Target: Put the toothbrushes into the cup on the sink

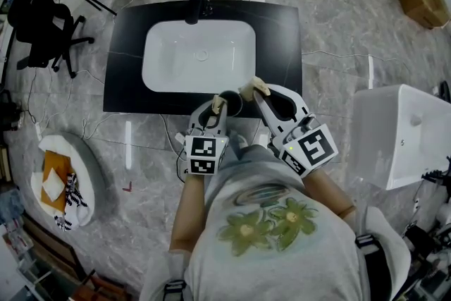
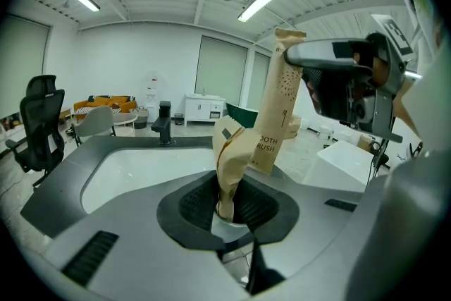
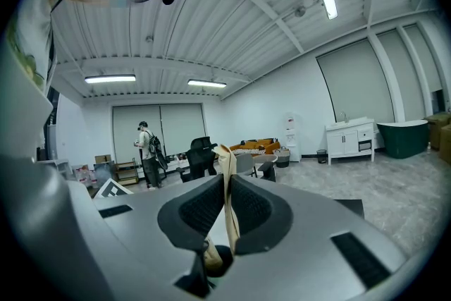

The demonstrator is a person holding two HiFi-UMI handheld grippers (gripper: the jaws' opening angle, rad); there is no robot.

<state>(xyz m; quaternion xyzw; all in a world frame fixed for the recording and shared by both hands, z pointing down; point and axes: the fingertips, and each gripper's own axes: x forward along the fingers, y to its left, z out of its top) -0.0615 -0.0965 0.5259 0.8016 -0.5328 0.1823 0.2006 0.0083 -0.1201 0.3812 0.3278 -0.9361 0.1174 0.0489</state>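
Brown paper round both brushes, one to each gripper. Clenched in the left gripper point(image 2: 227, 204): the left brush point(image 2: 230, 155), upright, pinched low on its crumpled sleeve, held at the left rim of the dark cup point(image 1: 230, 103). Clamped edge-on in the right gripper point(image 3: 227, 220): the right brush point(image 3: 227, 176), raised just right of the cup and close beside the other pack. Cup at the near edge of the black worktop point(image 1: 127, 60), in front of the white sink point(image 1: 197, 56).

Several ways to go wrong from here, by the look of it:
- Could snag the soft sleeve on the cup's rim, so folding the pack over instead of sliding it in.
- Could nudge the cup sideways with a jaw and send it off the front edge, given how near the edge it stands.
- Could knock the two packs together above one small mouth. Better lowered one at a time.
- Could let go too soon, leaving a tall pack to lean out or tip the cup.

Cannot tell from any view whether the left brush's lower end already sits inside the rim.
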